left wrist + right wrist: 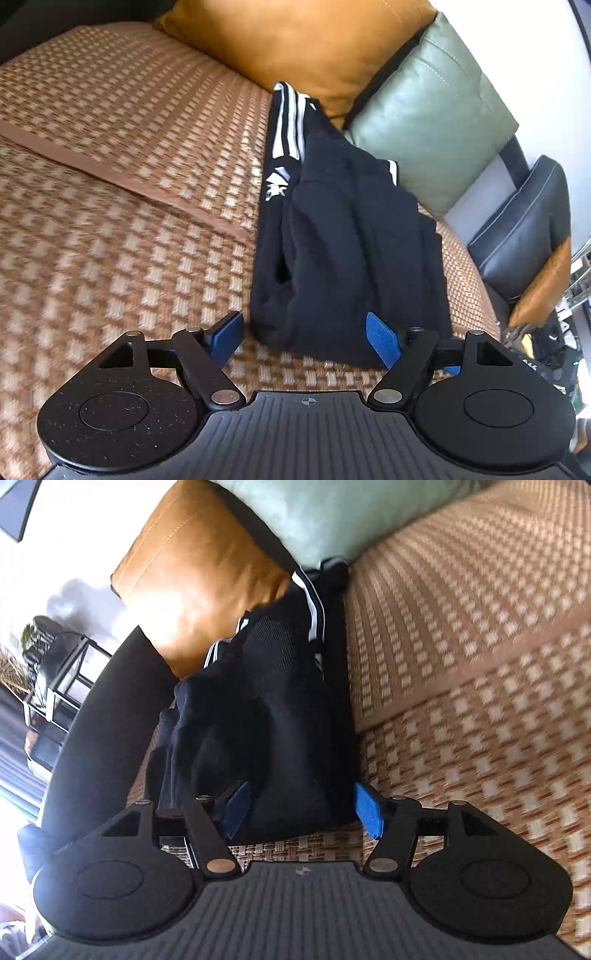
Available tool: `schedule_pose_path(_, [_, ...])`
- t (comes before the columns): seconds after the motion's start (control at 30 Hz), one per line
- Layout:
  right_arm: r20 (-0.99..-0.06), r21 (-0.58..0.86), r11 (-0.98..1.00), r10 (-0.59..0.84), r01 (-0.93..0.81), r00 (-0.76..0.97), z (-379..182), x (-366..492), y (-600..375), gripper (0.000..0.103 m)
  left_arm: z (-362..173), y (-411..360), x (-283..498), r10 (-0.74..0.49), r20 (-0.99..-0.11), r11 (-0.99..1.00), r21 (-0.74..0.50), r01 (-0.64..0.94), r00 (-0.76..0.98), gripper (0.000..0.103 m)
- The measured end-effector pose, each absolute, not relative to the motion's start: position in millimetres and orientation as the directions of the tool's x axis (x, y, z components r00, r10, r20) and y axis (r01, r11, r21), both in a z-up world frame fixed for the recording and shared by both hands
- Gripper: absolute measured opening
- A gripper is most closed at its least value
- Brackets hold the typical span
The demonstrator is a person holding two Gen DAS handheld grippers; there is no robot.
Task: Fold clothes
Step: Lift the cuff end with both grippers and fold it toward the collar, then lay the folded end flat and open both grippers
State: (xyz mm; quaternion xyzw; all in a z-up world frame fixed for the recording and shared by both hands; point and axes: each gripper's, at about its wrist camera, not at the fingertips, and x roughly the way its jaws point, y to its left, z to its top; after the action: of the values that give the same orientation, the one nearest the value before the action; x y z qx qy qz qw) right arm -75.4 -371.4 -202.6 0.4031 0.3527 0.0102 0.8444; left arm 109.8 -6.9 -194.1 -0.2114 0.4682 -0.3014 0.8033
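A black garment with white side stripes (332, 229) lies folded into a long strip on the woven sofa mat (129, 221), running away from me toward the cushions. My left gripper (304, 338) is open at its near end; the cloth's corner sits between the blue pads, close to the right pad (382, 339) and apart from the left one. In the right wrist view the same garment (288, 701) fills the middle. My right gripper (303, 808) is open too, with the garment's end lying loose between its wide-spread pads (367, 812).
An orange leather cushion (303, 40) and a green one (436, 122) stand behind the garment, with a black cushion (524, 229) to the right. A seam (122, 177) crosses the mat. A person's black-clad limb (103, 720) lies left of the garment in the right wrist view.
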Motion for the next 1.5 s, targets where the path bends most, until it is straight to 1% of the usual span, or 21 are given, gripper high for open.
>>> schedule_pose_path(0.07, [-0.585, 0.706, 0.650, 0.314, 0.280, 0.748, -212, -64, -372, 0.068, -197, -13, 114, -0.679, -0.622, 0.730, -0.629, 0.266, 0.390, 0.083])
schedule_pose_path(0.1, [-0.583, 0.713, 0.640, 0.314, 0.286, 0.750, -215, -61, -372, 0.063, -198, -16, 116, -0.677, -0.621, 0.731, -0.633, 0.256, 0.395, 0.068])
schedule_pose_path(0.13, [-0.583, 0.721, 0.627, 0.317, 0.296, 0.748, -218, -56, -372, 0.056, -196, -14, 111, -0.676, -0.623, 0.732, -0.631, 0.258, 0.394, 0.049])
schedule_pose_path(0.17, [-0.584, 0.729, 0.612, 0.323, 0.306, 0.745, -220, -53, -373, 0.042, -194, -13, 107, -0.675, -0.624, 0.733, -0.628, 0.261, 0.393, 0.043])
schedule_pose_path(0.2, [-0.585, 0.739, 0.594, 0.332, 0.318, 0.740, -220, -52, -375, 0.037, -192, -11, 102, -0.674, -0.626, 0.734, -0.626, 0.263, 0.393, 0.035])
schedule_pose_path(0.23, [-0.582, 0.747, 0.584, 0.341, 0.318, 0.739, -218, -51, -376, 0.020, -190, -10, 98, -0.673, -0.627, 0.735, -0.623, 0.266, 0.392, 0.031])
schedule_pose_path(0.27, [-0.571, 0.751, 0.588, 0.350, 0.300, 0.743, -211, -53, -377, 0.016, -188, -9, 93, -0.672, -0.628, 0.737, -0.621, 0.269, 0.391, 0.029])
schedule_pose_path(0.33, [-0.549, 0.759, 0.594, 0.367, 0.264, 0.751, -199, -57, -378, 0.015, -183, -6, 84, -0.670, -0.631, 0.739, -0.616, 0.274, 0.390, 0.028])
schedule_pose_path(0.4, [-0.533, 0.763, 0.604, 0.384, 0.232, 0.754, -187, -60, -378, 0.015, -179, -3, 75, -0.669, -0.634, 0.741, -0.611, 0.279, 0.388, 0.027])
schedule_pose_path(0.57, [-0.558, 0.737, 0.639, 0.395, 0.218, 0.730, -176, -85, -371, 0.014, -169, 4, 52, -0.664, -0.641, 0.747, -0.598, 0.292, 0.385, 0.027])
schedule_pose_path(0.9, [-0.570, 0.779, 0.547, 0.419, 0.304, 0.707, -202, -184, -352, 0.015, -189, 28, -28, -0.679, -0.642, 0.733, -0.618, 0.283, 0.356, 0.029])
schedule_pose_path(0.97, [-0.573, 0.781, 0.540, 0.420, 0.314, 0.704, -206, -197, -347, 0.015, -194, 30, -37, -0.677, -0.642, 0.735, -0.619, 0.278, 0.359, 0.032])
schedule_pose_path(1.03, [-0.577, 0.777, 0.545, 0.416, 0.315, 0.703, -206, -203, -344, 0.017, -196, 33, -37, -0.675, -0.645, 0.736, -0.624, 0.262, 0.358, 0.041])
schedule_pose_path(1.07, [-0.581, 0.771, 0.554, 0.411, 0.313, 0.703, -206, -204, -344, 0.023, -190, 34, -36, -0.666, -0.650, 0.744, -0.610, 0.272, 0.366, 0.043])
schedule_pose_path(1.13, [-0.605, 0.737, 0.604, 0.387, 0.304, 0.696, -194, -197, -342, 0.029, -178, 35, -33, -0.648, -0.658, 0.761, -0.579, 0.293, 0.384, 0.056])
schedule_pose_path(1.2, [-0.622, 0.682, 0.674, 0.329, 0.285, 0.710, -175, -195, -341, 0.037, -156, 37, -36, -0.615, -0.654, 0.789, -0.517, 0.333, 0.441, 0.059])
schedule_pose_path(1.23, [-0.616, 0.652, 0.710, 0.291, 0.267, 0.732, -162, -193, -341, 0.038, -143, 37, -37, -0.608, -0.642, 0.794, -0.496, 0.353, 0.467, 0.060])
schedule_pose_path(1.3, [-0.585, 0.602, 0.766, 0.234, 0.223, 0.777, -137, -191, -340, 0.039, -121, 32, -36, -0.614, -0.610, 0.789, -0.475, 0.389, 0.501, 0.064])
schedule_pose_path(1.37, [-0.551, 0.577, 0.798, 0.221, 0.176, 0.805, -120, -184, -337, 0.039, -103, 21, -33, -0.637, -0.572, 0.771, -0.477, 0.423, 0.516, 0.066])
schedule_pose_path(1.43, [-0.533, 0.569, 0.812, 0.241, 0.132, 0.811, -113, -172, -332, 0.039, -95, -2, -26, -0.642, -0.575, 0.765, -0.441, 0.469, 0.507, 0.066])
schedule_pose_path(1.5, [-0.546, 0.548, 0.828, 0.250, 0.115, 0.800, -113, -155, -324, 0.038, -98, -26, -17, -0.620, -0.600, 0.779, -0.387, 0.494, 0.507, 0.066])
